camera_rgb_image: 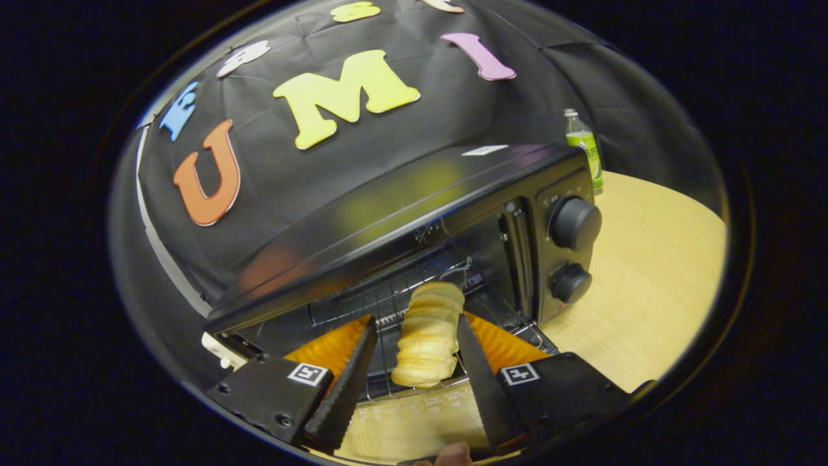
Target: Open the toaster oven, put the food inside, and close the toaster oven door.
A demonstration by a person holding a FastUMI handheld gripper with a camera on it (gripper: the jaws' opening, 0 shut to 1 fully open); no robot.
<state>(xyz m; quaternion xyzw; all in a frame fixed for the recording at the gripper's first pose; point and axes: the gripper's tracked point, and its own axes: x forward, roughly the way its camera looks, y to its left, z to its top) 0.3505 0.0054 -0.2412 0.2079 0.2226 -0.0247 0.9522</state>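
The black toaster oven [414,207] stands open, its glass door [414,414] folded down flat beneath my fingers. A pale, ridged bread roll [427,336] lies lengthwise on the wire rack [362,304] at the mouth of the oven. My gripper [416,318] is open, with the roll between its two fingers. The right finger is at the roll's side. A small gap shows between the left finger and the roll.
Two round knobs [574,223] sit on the oven's right panel. A green-labelled bottle [585,152] stands behind the oven on the light wooden table [653,291], which stretches out to the oven's right. A person's fingertip [454,454] shows below the door.
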